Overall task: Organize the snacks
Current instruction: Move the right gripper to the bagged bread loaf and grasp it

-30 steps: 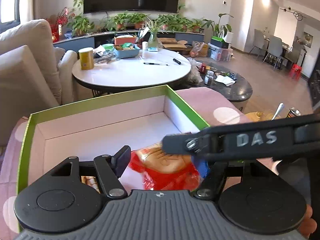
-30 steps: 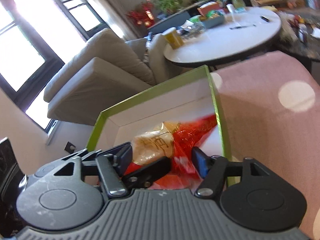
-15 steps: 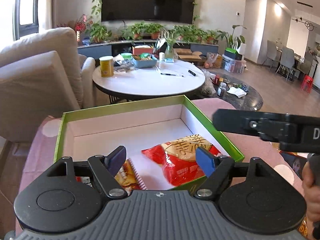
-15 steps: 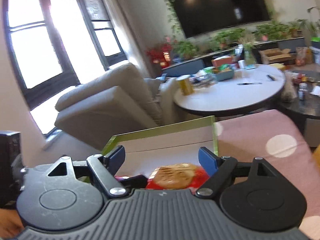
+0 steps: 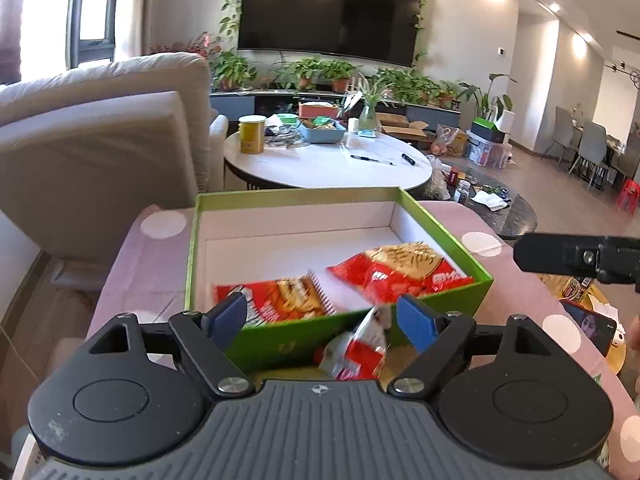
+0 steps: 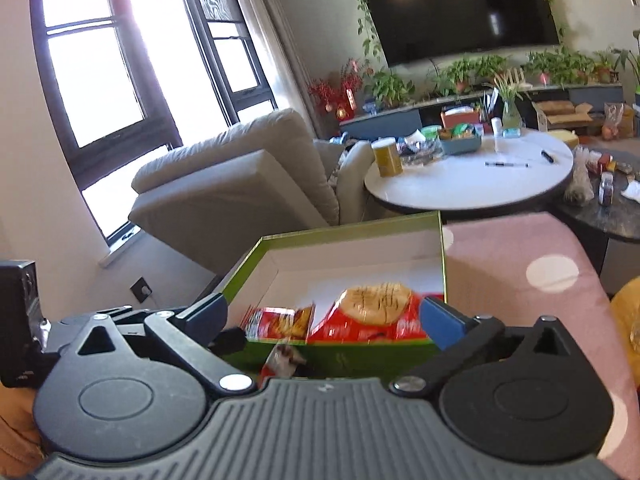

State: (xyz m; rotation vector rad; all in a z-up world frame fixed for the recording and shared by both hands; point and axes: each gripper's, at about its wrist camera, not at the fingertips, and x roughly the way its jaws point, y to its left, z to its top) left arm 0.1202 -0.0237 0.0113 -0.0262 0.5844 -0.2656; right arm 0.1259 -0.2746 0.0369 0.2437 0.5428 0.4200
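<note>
A green box (image 5: 444,236) with a white inside stands on the pink dotted cloth. Two red snack packets lie in it: a biscuit packet (image 5: 288,300) at the near left and a bigger one (image 5: 400,268) at the near right. A small red-and-white packet (image 5: 356,354) lies outside, against the box's near wall. My left gripper (image 5: 320,320) hangs just before that wall, its jaws opening, no pad touching anything. My right gripper (image 6: 326,318) is open and empty, also short of the box (image 6: 442,248); the same packets (image 6: 372,316) show beyond it. Its finger (image 5: 576,258) crosses the left wrist view at the right.
A beige sofa (image 5: 100,140) stands behind the box at the left. Beyond it is a round white table (image 5: 328,164) with a yellow can (image 5: 252,134), a tray and pens. A dark low table (image 5: 516,208) is at the right, and a phone (image 5: 588,324) lies near the cloth's right edge.
Both grippers have drawn back and up out of the box. The big red packet that lay between them now rests in the box. The left jaws have widened.
</note>
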